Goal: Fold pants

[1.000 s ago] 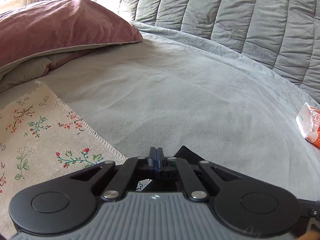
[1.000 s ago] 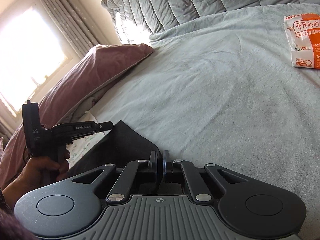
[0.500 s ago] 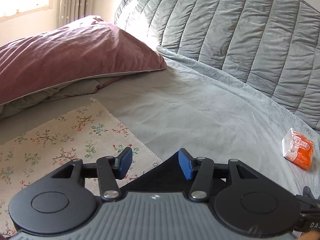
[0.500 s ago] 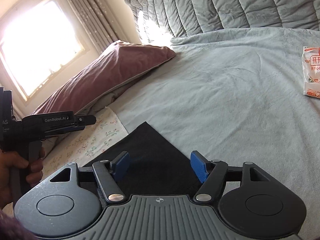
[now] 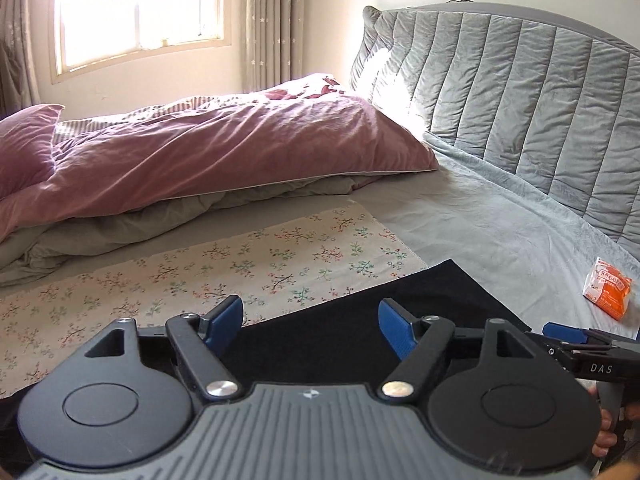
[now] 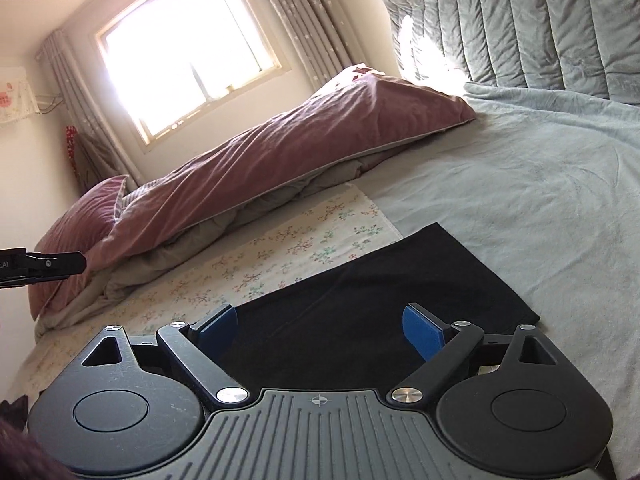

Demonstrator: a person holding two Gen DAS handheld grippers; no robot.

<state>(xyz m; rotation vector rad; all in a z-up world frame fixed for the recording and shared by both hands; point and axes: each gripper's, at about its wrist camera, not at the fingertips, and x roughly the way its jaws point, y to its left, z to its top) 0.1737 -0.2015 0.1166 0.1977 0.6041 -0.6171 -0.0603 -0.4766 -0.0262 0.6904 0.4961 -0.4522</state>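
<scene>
The black pants [image 5: 360, 312] lie flat and folded on the bed, partly over a floral cloth [image 5: 200, 276] and partly over the grey bedspread [image 5: 500, 232]. My left gripper [image 5: 310, 322] hovers above them with its blue-padded jaws opening wide, nothing between the pads. In the right wrist view the pants [image 6: 380, 292] spread out below my right gripper [image 6: 320, 332], whose jaws are also opening, with nothing held. The right gripper's tip [image 5: 576, 338] shows at the left view's right edge. The left gripper's tip [image 6: 48, 266] shows at the right view's left edge.
A mauve duvet [image 5: 220, 160] and pillow [image 6: 76, 216] are piled along the far side under a window [image 5: 136, 4]. A quilted grey headboard [image 5: 520, 100] stands at the right. An orange and white packet [image 5: 608, 292] lies on the bedspread. A hand [image 5: 604, 436] grips the right tool.
Both grippers have let go of the black pants and opened from shut to wide. Both have risen and drawn back, so the pants now lie flat below them.
</scene>
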